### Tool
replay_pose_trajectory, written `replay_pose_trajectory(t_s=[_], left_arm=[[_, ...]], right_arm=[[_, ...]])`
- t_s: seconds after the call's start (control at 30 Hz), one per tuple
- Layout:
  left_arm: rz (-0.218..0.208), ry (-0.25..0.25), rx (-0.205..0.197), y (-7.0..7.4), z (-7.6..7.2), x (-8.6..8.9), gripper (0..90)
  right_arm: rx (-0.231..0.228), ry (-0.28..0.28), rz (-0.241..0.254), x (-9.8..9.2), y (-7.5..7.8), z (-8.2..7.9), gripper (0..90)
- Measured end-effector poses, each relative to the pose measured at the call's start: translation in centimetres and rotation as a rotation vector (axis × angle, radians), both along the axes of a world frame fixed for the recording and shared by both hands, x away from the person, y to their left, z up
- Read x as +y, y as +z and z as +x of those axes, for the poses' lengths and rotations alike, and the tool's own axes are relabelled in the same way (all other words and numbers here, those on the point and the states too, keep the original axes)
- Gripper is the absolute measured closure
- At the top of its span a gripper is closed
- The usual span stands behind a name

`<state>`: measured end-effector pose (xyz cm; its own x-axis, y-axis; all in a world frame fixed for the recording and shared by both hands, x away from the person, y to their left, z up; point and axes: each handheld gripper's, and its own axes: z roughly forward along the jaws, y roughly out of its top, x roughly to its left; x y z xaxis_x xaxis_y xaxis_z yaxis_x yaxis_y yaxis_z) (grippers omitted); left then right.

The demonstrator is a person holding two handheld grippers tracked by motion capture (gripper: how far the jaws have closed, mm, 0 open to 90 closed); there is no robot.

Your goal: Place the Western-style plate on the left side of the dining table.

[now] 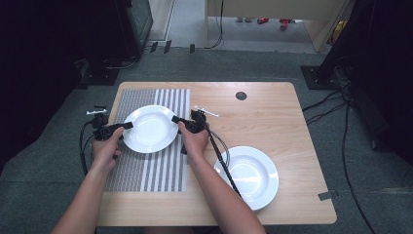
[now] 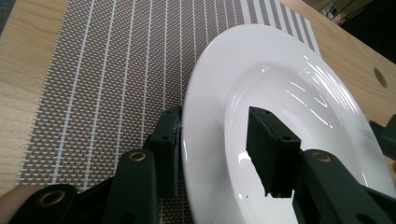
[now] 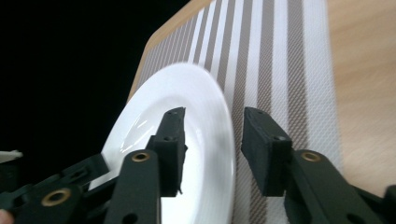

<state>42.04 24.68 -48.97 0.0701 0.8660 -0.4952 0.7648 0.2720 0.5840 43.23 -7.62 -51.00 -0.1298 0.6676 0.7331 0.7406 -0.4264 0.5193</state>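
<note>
A white deep plate (image 1: 150,129) lies on a striped brown-and-white placemat (image 1: 146,170) at the left of the wooden table. My left gripper (image 1: 127,126) straddles the plate's left rim and my right gripper (image 1: 175,120) straddles its right rim. In the left gripper view the plate (image 2: 280,107) has its rim between the jaws of the left gripper (image 2: 215,116): one jaw sits under the rim, the other stands off above the bowl. In the right gripper view the plate (image 3: 205,102) has its edge between the parted jaws of the right gripper (image 3: 215,114), with a gap on the outer side.
A second white plate (image 1: 251,175) sits on the bare table (image 1: 282,122) at the front right, with the right gripper's cable (image 1: 221,161) running across its edge. A round dark hole (image 1: 241,95) marks the far side. Dark equipment and cables surround the table on the floor.
</note>
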Motion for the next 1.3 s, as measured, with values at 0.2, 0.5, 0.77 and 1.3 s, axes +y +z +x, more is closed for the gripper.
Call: replay_pose_trajectory(t_s=[0.2, 0.5, 0.77, 1.3], left_arm=[[0.059, 0.026, -0.026, 1.4, -0.4, -0.7, 46.8], [0.110, 0.024, -0.098, 4.6, -1.4, -1.8, 25.2], [0.153, -0.011, -0.163, 7.0, -2.8, -2.8, 18.9], [0.147, -0.060, -0.256, 9.6, -6.2, -3.9, 15.9]], right_arm=[[-0.042, -0.011, -0.067, -0.6, 1.5, -0.3, 52.3], [-0.122, 0.022, -0.137, -0.9, 4.3, -1.4, 45.1], [-0.185, 0.101, -0.178, -1.8, 6.8, -2.6, 39.7], [-0.310, 0.186, -0.189, -7.7, 11.3, -6.5, 29.3]])
